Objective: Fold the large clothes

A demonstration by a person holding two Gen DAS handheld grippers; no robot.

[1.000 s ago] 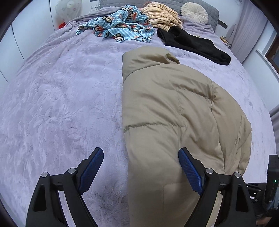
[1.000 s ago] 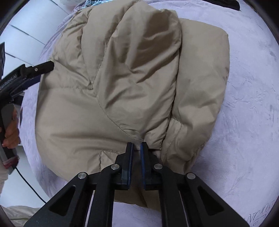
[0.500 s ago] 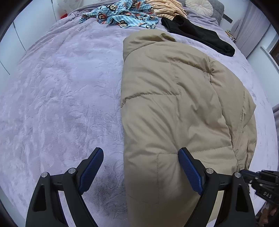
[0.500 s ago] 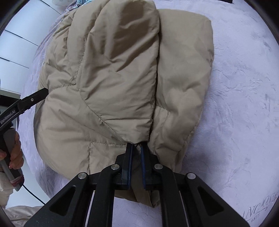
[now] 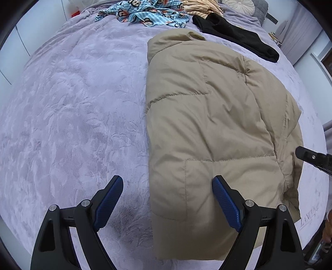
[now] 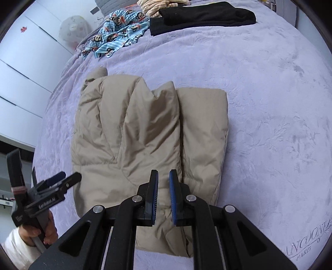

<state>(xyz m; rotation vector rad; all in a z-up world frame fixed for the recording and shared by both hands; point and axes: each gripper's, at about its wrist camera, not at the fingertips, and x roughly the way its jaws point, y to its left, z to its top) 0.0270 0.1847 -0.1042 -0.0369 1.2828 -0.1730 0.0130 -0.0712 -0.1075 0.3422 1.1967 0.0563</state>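
Note:
A tan puffer jacket [image 5: 211,124] lies folded lengthwise on the purple bedspread [image 5: 72,114]. My left gripper [image 5: 167,182] hangs open over the jacket's near left edge, one finger above the blanket and the other above the fabric, holding nothing. In the right wrist view the jacket [image 6: 134,135] shows its folded-over layers. My right gripper [image 6: 164,176] hovers above its near end; its jaws are opening, with a narrow gap and nothing between them. The left gripper [image 6: 68,176] appears at the left, held by a hand [image 6: 48,228]. The right gripper's tip [image 5: 309,156] shows at the right edge.
At the far end of the bed lie a blue monkey-print cloth [image 5: 145,12], a yellow striped garment [image 5: 201,6], a black garment [image 5: 234,31] and a round pillow [image 5: 238,3]. White cupboard doors [image 6: 22,68] stand along the left side. The bed's near edge is just below both grippers.
The right gripper let go of the jacket's folded layer, rose and drew back, its jaws parting slightly. The left gripper edged forward over the jacket's near left edge, still open.

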